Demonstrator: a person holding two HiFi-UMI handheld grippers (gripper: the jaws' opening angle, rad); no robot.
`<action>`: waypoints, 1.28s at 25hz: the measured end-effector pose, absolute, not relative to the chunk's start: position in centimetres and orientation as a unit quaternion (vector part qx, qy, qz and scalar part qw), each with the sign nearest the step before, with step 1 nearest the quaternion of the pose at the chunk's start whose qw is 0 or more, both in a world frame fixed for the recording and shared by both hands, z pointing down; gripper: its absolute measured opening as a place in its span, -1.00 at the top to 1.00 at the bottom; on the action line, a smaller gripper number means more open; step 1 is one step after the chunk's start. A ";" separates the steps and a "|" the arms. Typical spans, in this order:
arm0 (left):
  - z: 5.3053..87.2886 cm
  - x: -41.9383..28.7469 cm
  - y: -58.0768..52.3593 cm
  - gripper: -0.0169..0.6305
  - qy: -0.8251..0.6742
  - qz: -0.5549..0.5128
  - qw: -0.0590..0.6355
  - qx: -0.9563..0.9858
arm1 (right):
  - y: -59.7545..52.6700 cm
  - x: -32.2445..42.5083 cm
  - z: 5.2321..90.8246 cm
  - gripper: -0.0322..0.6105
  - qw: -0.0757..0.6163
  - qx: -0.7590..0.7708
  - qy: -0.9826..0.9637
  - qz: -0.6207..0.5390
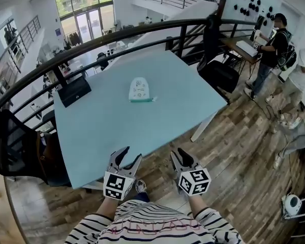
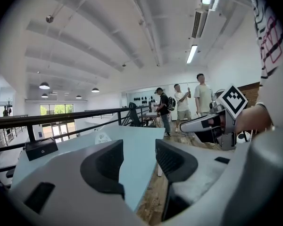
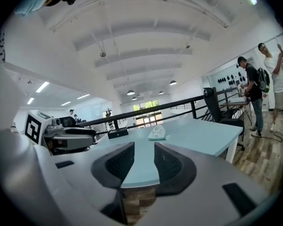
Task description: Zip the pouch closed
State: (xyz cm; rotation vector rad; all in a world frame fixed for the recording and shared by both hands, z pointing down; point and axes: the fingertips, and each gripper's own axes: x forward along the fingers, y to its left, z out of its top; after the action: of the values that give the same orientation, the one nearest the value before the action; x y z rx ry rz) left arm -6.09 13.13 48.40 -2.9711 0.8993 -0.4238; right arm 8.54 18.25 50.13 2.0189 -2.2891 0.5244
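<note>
Both empty: left tool (image 1: pixel 130 155) and right tool (image 1: pixel 181 155) wide open.

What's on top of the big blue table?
On the table, a small white pouch lies near the middle and a black box sits at the far left edge. Anything under or inside them is covered.

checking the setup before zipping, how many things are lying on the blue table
2: the white pouch near the middle of the table, and a black box at its far left corner. Nothing looks hidden.
</note>
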 end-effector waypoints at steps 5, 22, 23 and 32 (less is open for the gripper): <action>49.0 -5.4 6.8 0.36 0.274 -0.143 -0.010 -0.951 | 11.9 9.1 50.4 0.51 0.029 0.657 -0.732 0.178; 52.5 -8.5 -5.4 0.36 0.295 -0.164 -0.060 -0.939 | -2.3 9.1 52.5 0.51 0.080 0.651 -0.731 0.188; 52.8 -8.6 -5.9 0.36 0.301 -0.166 -0.063 -0.937 | -3.1 9.2 52.6 0.51 0.081 0.648 -0.734 0.188; 53.5 -6.6 -10.4 0.36 0.360 -0.170 -0.079 -0.914 | -10.4 12.6 53.7 0.51 0.123 0.600 -0.771 0.175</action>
State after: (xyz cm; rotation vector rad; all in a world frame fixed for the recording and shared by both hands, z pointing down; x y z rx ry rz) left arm -6.59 -10.39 53.53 -3.0239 1.1925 -0.5632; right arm 12.60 -10.40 53.70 1.7504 -2.2491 0.5119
